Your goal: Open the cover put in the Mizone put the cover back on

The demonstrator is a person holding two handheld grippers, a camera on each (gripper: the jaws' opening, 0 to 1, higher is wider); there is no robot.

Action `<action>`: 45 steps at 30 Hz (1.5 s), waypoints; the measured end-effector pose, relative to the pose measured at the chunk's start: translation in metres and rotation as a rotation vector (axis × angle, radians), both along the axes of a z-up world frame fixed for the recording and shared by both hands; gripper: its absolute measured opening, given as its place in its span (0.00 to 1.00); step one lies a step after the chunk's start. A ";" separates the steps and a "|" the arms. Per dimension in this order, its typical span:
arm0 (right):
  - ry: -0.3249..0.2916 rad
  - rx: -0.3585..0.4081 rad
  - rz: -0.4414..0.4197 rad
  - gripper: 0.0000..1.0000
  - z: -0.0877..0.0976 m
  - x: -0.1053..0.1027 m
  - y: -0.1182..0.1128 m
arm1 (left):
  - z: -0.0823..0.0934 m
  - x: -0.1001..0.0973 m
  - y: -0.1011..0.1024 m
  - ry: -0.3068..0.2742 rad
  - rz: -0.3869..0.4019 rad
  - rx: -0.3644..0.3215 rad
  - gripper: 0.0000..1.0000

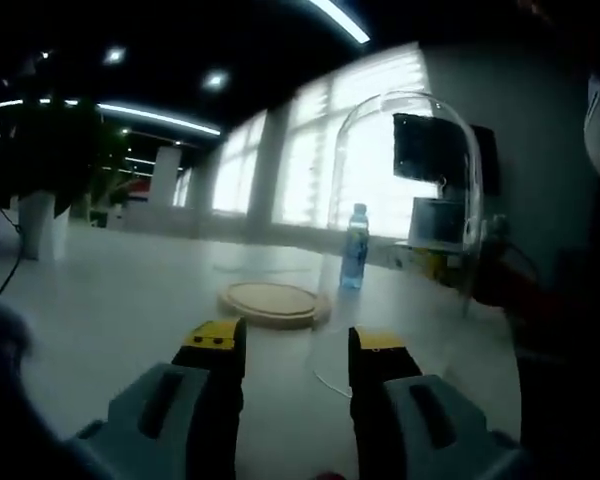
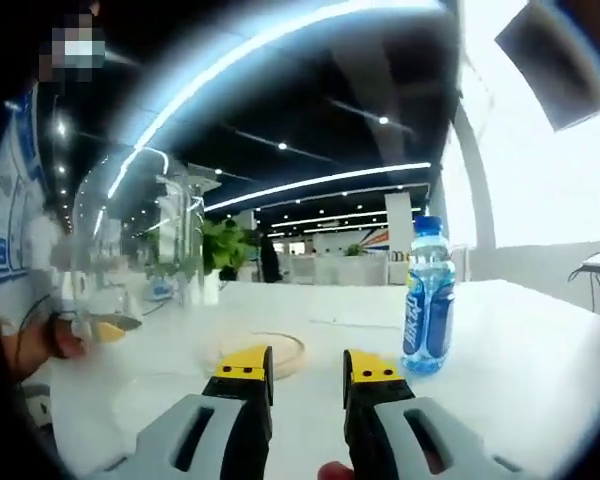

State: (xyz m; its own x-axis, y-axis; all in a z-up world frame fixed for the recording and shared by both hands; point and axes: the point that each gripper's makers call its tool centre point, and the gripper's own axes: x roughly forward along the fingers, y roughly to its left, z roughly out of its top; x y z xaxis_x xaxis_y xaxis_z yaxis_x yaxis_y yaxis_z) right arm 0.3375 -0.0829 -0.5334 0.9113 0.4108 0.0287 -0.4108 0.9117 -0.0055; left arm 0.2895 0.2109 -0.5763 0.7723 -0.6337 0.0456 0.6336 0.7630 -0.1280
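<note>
Mizone bottle (image 2: 427,298) upright on table (image 2: 540,360), just right of right tool (image 2: 308,368)

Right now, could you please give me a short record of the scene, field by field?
Cover: clear glass dome, lifted off the base, tilted
Base: round wooden disc on the white table, bare
Bottle: blue Mizone upright on the table, beside the base
Left gripper: open, empty
Right gripper: open, empty, short of the bottle

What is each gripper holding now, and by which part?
Nothing is held. The right gripper is open and empty; the left gripper is open at the lower edge of the glass cover.
</note>
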 end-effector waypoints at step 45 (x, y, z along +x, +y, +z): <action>-0.011 -0.099 -0.296 0.25 0.080 0.125 -0.073 | -0.005 -0.003 -0.005 -0.005 -0.018 0.044 0.33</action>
